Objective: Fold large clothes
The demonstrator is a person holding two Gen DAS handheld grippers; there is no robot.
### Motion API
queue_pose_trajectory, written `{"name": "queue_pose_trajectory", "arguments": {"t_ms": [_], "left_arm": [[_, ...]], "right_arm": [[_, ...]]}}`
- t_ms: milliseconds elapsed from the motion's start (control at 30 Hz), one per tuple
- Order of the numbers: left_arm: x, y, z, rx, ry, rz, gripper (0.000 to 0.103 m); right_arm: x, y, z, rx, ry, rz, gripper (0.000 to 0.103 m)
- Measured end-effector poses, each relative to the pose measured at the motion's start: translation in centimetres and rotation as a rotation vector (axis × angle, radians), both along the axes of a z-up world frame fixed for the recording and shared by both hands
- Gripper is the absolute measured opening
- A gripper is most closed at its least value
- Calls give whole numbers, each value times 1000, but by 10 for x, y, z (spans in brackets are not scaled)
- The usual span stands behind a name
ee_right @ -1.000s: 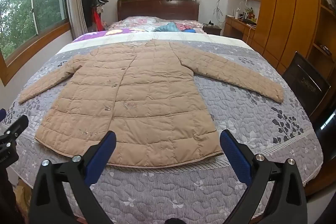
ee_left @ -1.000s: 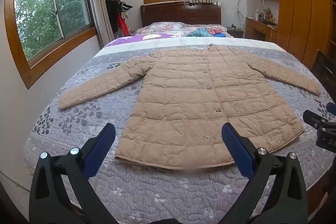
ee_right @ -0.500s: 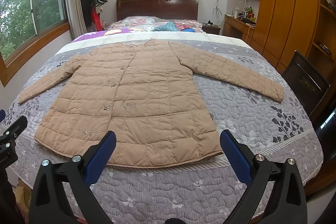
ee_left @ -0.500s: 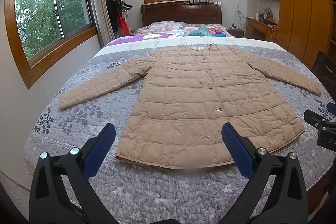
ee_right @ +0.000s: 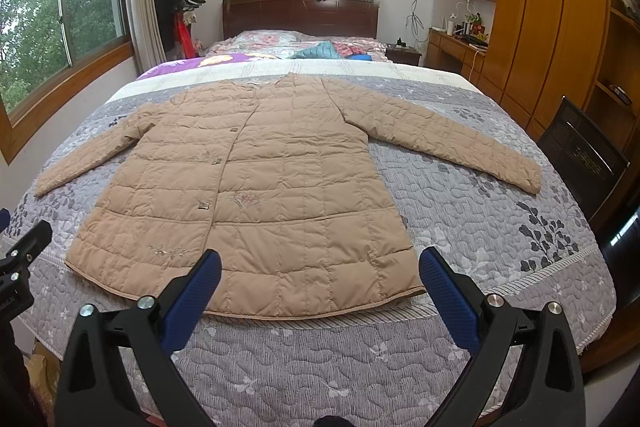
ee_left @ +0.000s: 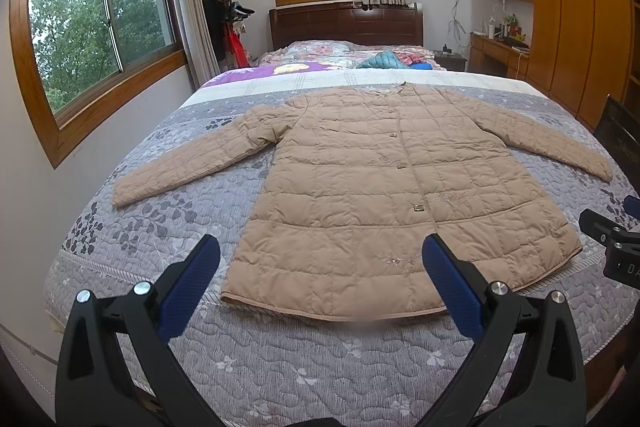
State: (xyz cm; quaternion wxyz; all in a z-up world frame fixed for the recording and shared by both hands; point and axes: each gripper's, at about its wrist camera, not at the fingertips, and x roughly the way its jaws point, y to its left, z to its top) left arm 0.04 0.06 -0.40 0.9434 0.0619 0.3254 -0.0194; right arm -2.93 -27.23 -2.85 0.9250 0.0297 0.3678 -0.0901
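**Coat laid flat, both grippers held wide at the foot of the bed**

A tan quilted coat (ee_left: pixel 384 187) is seen spread front-up on the grey patterned bedspread (ee_left: pixel 280 367), buttoned down the middle, collar toward the dark headboard (ee_left: pixel 346 25), both sleeves stretched out to the sides. No container is involved; the bed alone carries the coat, and a heap of other clothes (ee_left: pixel 384 59) is piled near the pillows at the far end.

The left gripper (ee_left: pixel 320 259) is held low above the near edge of the bed, pointed up its length, blue-padded fingers (ee_left: pixel 192 287) spread wide with nothing between them. The right gripper (ee_right: pixel 320 261) is posed the same way, fingers (ee_right: pixel 448 295) wide apart and holding nothing.

From the left view, the hem is framed between the two fingers and lies just beyond their tips, untouched. From the right view, the hem's right half is framed likewise, its corner (ee_right: pixel 416 287) just beside the right finger, no contact made. Each gripper's tip is glimpsed at the edge of the other's view. A wooden wardrobe (ee_right: pixel 560 27) is lined along the right wall.
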Motion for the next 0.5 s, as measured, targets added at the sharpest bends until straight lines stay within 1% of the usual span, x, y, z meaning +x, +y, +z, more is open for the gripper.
{"name": "queue_pose_trajectory", "arguments": {"t_ms": [500], "left_arm": [[0,0,-1,1,1,1,100]], "right_arm": [[0,2,-4,3,6,3,99]]}}
